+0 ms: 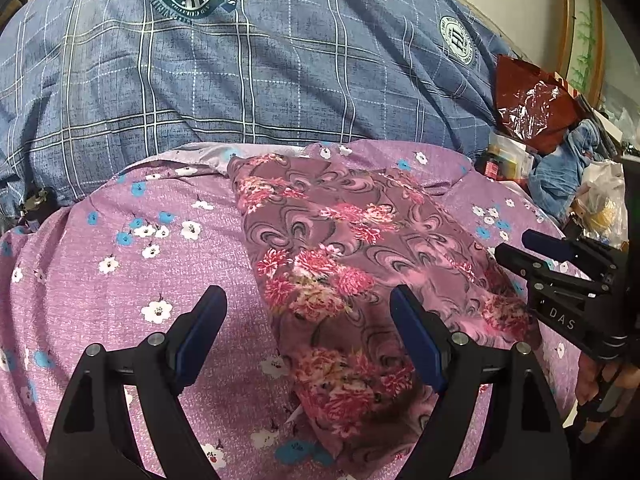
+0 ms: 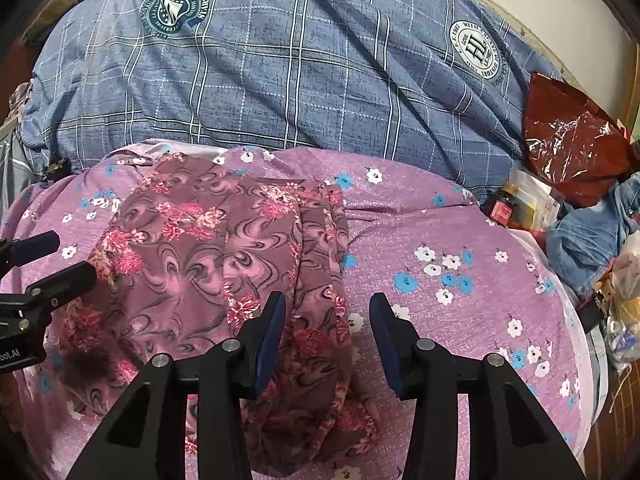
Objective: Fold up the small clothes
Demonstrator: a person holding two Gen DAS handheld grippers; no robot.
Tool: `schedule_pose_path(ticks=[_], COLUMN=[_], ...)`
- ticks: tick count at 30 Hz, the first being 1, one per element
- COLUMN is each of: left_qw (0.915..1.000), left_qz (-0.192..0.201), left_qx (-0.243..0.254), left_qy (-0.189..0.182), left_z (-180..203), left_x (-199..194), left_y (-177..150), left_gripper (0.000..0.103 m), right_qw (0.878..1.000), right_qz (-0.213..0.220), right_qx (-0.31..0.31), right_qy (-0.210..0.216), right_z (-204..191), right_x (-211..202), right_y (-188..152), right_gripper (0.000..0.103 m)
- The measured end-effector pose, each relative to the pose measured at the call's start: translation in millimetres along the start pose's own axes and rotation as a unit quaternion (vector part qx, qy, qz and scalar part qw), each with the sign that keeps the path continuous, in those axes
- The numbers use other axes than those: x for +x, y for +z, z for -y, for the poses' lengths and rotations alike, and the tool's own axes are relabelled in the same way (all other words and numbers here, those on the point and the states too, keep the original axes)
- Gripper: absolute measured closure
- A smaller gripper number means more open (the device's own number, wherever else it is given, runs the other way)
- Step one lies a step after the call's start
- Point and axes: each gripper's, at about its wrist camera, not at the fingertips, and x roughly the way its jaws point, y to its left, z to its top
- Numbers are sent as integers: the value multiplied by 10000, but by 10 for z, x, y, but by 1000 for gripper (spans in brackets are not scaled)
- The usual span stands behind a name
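Blue-padded fingers of the left gripper (image 1: 308,312) stand spread wide over a floral garment (image 1: 360,280), gripping nothing. That folded, maroon-and-pink piece lies flat on a purple flowered bedsheet (image 1: 120,280), running from 12 o'clock down to 6 in the left wrist view. At 3 o'clock there, the right gripper (image 2: 328,312) enters; its own camera shows it released too, fingers parted above the garment's right edge. Behind, at 12 o'clock, a blue plaid quilt (image 2: 300,80) is heaped; a red plastic bag (image 2: 572,140) sits at 2 o'clock.
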Motion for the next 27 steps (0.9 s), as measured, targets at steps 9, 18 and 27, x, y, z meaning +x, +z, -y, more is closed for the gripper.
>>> schedule_pose_path(ticks=[9, 18, 27], left_qw=[9999, 9994, 9961], left_qz=[-63, -149, -404], left_qx=[-87, -301, -739], left_qy=[-6, -58, -254], left_z=[-30, -127, -343], left_x=[59, 127, 200], left_y=[-3, 26, 68], left_gripper=[19, 19, 18], right_qw=[9999, 9995, 9898], right_qz=[-23, -114, -152], right_qx=[54, 309, 1289], right_qy=[-110, -22, 589], right_z=[43, 191, 630], right_x=[48, 135, 238], right_y=[-6, -1, -29], right_gripper=[58, 58, 46])
